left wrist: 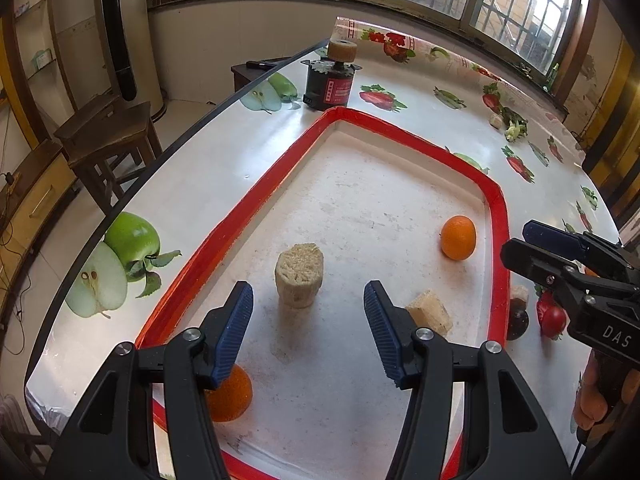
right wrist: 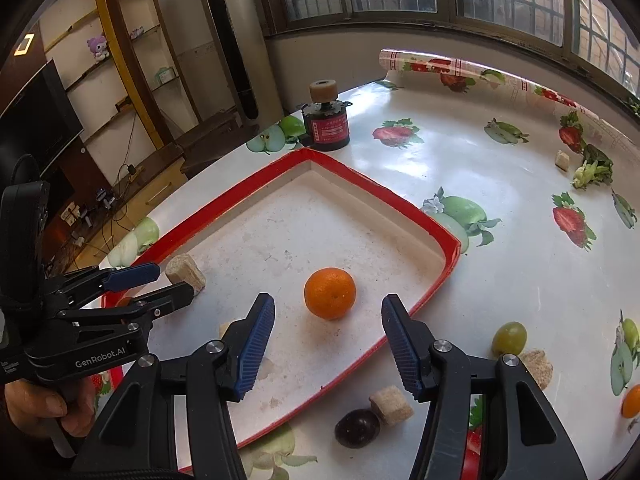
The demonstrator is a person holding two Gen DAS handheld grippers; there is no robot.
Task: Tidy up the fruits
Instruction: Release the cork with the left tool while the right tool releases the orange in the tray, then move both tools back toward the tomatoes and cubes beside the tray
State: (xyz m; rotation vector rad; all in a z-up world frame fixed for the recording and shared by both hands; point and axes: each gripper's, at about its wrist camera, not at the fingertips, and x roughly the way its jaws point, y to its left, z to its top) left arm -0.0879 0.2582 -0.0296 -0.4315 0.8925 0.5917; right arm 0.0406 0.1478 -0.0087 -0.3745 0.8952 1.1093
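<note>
One orange (right wrist: pixel 330 293) sits inside the red-rimmed tray (right wrist: pixel 384 192), near its right wall, and a second orange (left wrist: pixel 230 394) lies at the tray's near left corner, partly hidden under the left gripper's finger. Both appear already sorted, on the judgement that the tray is the collecting place. Also in the tray are a pale loofah stub (left wrist: pixel 299 277) standing upright mid-floor and a tan block (left wrist: pixel 430 312) near the right side; these are not fruit, and their purpose there cannot be told. The left gripper (left wrist: pixel 308 328) hovers over the near part of the tray, jaws spread wide, nothing between them; it seems parked rather than reaching. The right gripper (right wrist: pixel 328 350) hangs over the tray's near right edge, likewise wide open and empty, with the first orange just ahead of its fingertips and not touching them, a posture that would suit either a release or a fresh approach. Outside the tray, on the fruit-print table (right wrist: pixel 460 152), fruit remains: a dark plum (right wrist: pixel 357 428) just beside another tan block (right wrist: pixel 391 405), a green grape (right wrist: pixel 509 338) to the right, and a third orange (right wrist: pixel 632 400) at the frame's edge. Something red shows beside the plum, unidentifiable. A small motor (right wrist: pixel 326 128) stands beyond the tray's far corner, well apart. The task looks partly done; the outside fruit is nearest the right gripper.
</note>
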